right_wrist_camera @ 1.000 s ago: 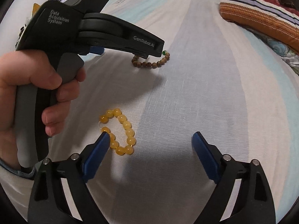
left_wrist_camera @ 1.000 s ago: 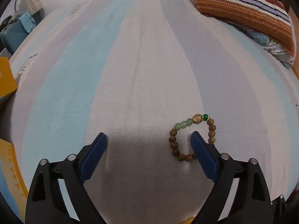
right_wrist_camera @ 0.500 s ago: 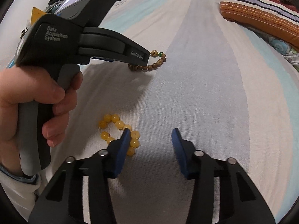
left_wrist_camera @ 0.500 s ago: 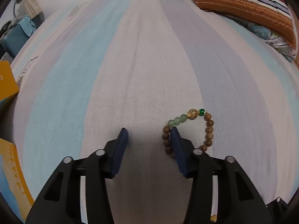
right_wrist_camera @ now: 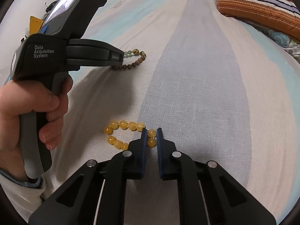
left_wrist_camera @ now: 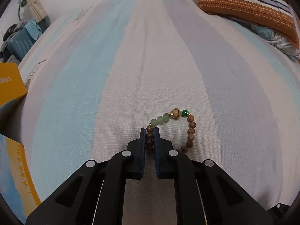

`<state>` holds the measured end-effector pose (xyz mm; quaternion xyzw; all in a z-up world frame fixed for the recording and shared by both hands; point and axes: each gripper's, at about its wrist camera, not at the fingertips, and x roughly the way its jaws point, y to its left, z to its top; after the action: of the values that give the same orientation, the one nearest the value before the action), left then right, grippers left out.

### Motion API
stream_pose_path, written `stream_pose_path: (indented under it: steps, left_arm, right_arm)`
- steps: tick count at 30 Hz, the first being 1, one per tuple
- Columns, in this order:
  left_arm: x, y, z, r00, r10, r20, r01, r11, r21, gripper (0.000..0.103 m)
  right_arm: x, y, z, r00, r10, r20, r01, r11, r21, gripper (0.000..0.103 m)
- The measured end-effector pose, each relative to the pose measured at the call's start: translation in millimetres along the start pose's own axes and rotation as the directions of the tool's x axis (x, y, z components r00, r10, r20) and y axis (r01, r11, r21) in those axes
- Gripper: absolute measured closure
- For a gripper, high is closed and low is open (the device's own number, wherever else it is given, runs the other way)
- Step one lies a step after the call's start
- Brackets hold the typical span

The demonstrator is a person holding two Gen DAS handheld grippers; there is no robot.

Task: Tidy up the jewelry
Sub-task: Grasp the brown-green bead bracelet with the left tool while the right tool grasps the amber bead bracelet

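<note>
On striped bedsheet (left_wrist_camera: 142, 60): two bead bracelets (left_wrist_camera: 191, 129)

My left tool (left_wrist_camera: 150, 131) covered the near beads of the wooden bracelet (left_wrist_camera: 191, 131). From the right wrist view, its body hid that bracelet's left end. My right tool (right_wrist_camera: 151, 131) hid part of the yellow bracelet (right_wrist_camera: 120, 125). The pillow (left_wrist_camera: 247, 5) ran off the frame.

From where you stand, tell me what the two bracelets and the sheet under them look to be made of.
Brown bracelet: matte beads with ringed grain, probably wood; its pale green beads look glossy, perhaps stone or glass.
Yellow bracelet: translucent, shiny beads with highlights, maybe amber, resin or glass.
Striped sheet: woven cloth, matte, visible threads, likely cotton or linen.
</note>
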<state>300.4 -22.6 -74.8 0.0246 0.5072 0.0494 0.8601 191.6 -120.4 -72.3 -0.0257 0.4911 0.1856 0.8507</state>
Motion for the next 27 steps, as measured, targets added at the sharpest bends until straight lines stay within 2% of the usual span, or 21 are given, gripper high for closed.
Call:
stream_pose_path:
  steps: [16, 23, 27]
  left_arm:
    - [-31.3, 16.2, 1.4, 0.995, -0.085, 0.046, 0.087, 0.996, -0.037, 0.096]
    - [-46.3, 16.0, -2.0, 0.994, -0.080, 0.073, 0.082, 0.996, -0.029, 0.096]
    - [-52.8, 15.8, -1.5, 0.993, -0.092, 0.080, 0.095, 0.995, -0.034, 0.096]
  right_arm:
    - [-28.5, 3.1, -1.3, 0.994, 0.050, 0.096, -0.052, 0.998, 0.019, 0.094]
    - [-38.8, -2.6, 3.1, 0.987, 0.100, 0.126, -0.105, 0.994, 0.033, 0.094]
    - [-46.0, -6.3, 7.2, 0.986, 0.081, 0.148, -0.087, 0.996, 0.034, 0.094]
